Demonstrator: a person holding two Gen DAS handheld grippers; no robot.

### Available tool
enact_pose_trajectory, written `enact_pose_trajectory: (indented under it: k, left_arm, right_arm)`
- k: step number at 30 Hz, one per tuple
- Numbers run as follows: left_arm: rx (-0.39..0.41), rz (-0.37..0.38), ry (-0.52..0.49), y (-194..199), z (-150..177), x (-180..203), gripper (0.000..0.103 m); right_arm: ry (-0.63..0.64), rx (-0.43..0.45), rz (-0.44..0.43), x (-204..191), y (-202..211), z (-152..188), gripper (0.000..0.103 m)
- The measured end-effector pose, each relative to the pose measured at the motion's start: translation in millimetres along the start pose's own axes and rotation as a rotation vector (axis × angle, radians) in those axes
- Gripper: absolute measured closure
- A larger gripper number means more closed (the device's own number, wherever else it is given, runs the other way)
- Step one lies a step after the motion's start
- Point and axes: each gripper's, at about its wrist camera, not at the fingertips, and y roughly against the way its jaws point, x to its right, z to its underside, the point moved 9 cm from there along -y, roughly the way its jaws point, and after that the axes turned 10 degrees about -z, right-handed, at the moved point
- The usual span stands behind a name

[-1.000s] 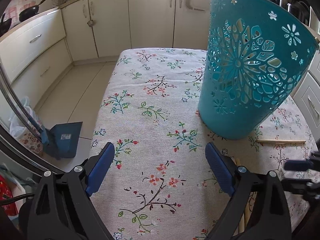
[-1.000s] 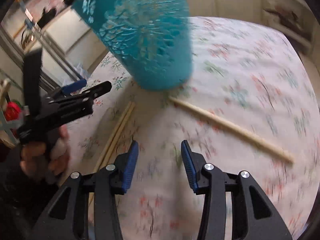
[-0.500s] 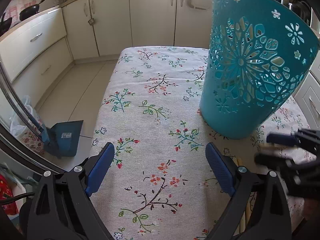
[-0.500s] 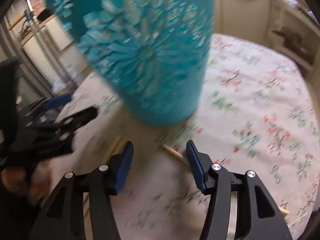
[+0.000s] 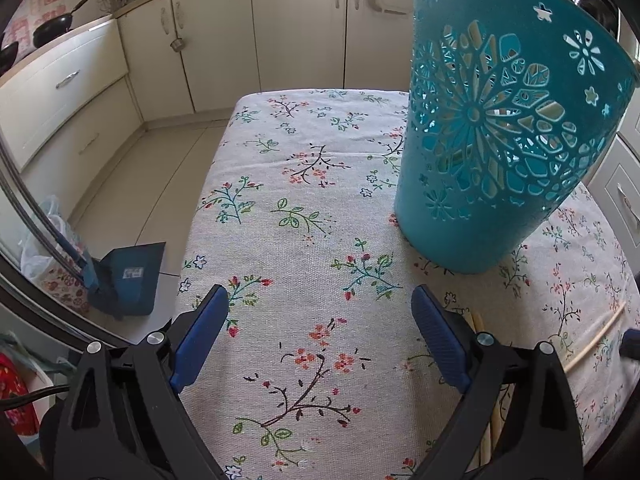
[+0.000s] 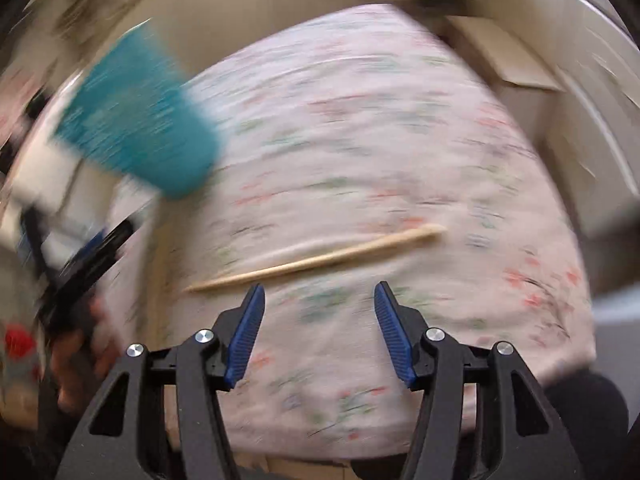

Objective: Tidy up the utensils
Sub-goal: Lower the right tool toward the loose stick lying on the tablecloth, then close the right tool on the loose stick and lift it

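Observation:
A teal cut-out basket [image 5: 504, 136] stands upright on the floral tablecloth [image 5: 304, 184]; it shows blurred in the right wrist view [image 6: 136, 120]. A single wooden chopstick [image 6: 316, 260] lies just ahead of my right gripper [image 6: 320, 312], which is open and empty. The same stick shows at the right edge of the left wrist view [image 5: 592, 340]. Two more chopsticks [image 5: 490, 412] lie partly hidden behind the right finger of my left gripper [image 5: 320, 320], which is open, empty and hovering over the cloth.
Cream kitchen cabinets [image 5: 296, 24] stand beyond the table. A blue dustpan [image 5: 128, 276] and a bag sit on the floor at left. The table edge [image 5: 200, 216] drops off at left. The left gripper shows at the left of the right wrist view [image 6: 80, 264].
My right gripper swung to the right, away from the basket, and its jaws opened wider; the single chopstick now lies straight ahead of it. The left gripper stayed put.

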Motion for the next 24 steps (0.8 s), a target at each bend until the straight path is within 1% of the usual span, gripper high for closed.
enact_pose_trajectory:
  k: [2,3,5,6,8,9,11,12,14,16,17,18,19,20,21,22,24]
  left_arm:
    - [0.001,0.003,0.004,0.4,-0.1,-0.2,0.014]
    - [0.000,0.005,0.007,0.5,0.0,-0.8,0.014]
    - [-0.003,0.009,0.019,0.0,-0.1,-2.6,0.014]
    - [-0.005,0.011,0.022,-0.5,-0.1,-3.7,0.014]
    - [-0.007,0.015,0.026,-1.0,-0.2,-4.4,0.014]
    - [-0.007,0.017,0.026,-1.0,-0.4,-4.5,0.014]
    - [-0.007,0.021,0.026,-1.3,-0.6,-5.0,0.014]
    - [-0.008,0.022,0.026,-1.5,-0.6,-4.7,0.014]
    - [-0.009,0.025,0.027,-2.3,-0.5,-4.9,0.014]
    - [-0.011,0.027,0.029,-2.9,-0.5,-5.4,0.014]
    - [-0.012,0.028,0.031,-3.7,-0.7,-5.7,0.014]
    - [-0.014,0.028,0.032,-4.2,-0.8,-6.1,0.014]
    - [-0.016,0.028,0.033,-4.5,-0.5,-6.0,0.014]
    - [-0.018,0.029,0.034,-4.8,-0.5,-6.1,0.014]
    - [-0.019,0.029,0.036,-4.9,-0.7,-6.2,0.013]
    - [-0.019,0.030,0.037,-5.0,-0.6,-6.6,0.013]
    - [-0.021,0.031,0.040,-5.3,-0.4,-7.2,0.013]
  right_arm:
    - [-0.045,0.041,0.021,5.9,-2.6,-9.1,0.044]
    - [-0.047,0.051,0.057,6.0,-5.5,-14.7,0.042]
    - [-0.016,0.055,0.121,-0.7,-17.8,-24.7,0.037]
    - [0.001,0.055,0.139,-2.9,-25.0,-27.0,0.036]
    - [0.081,0.048,0.193,-15.1,-35.8,-33.6,0.036]
    - [0.114,0.046,0.204,-20.9,-38.5,-36.2,0.036]
    - [0.231,0.040,0.236,-34.4,-49.0,-39.9,0.035]
    - [0.273,0.044,0.218,-40.4,-52.1,-39.2,0.035]
    - [0.361,0.024,0.152,-54.7,-59.4,-39.3,0.035]
    - [0.458,-0.017,0.076,-72.9,-64.9,-31.9,0.035]
    - [0.535,-0.058,0.005,-86.7,-68.8,-23.2,0.034]
    - [0.581,-0.084,-0.019,-93.0,-69.9,-17.2,0.033]
    - [0.665,-0.131,-0.028,-100.6,-71.2,-6.5,0.033]
    - [0.701,-0.153,-0.031,-103.5,-71.5,-1.7,0.033]
    - [0.733,-0.193,-0.045,-105.3,-69.9,5.1,0.033]
    - [0.744,-0.223,-0.043,-103.4,-67.6,8.4,0.033]
    - [0.704,-0.237,-0.012,-92.0,-62.8,5.3,0.033]
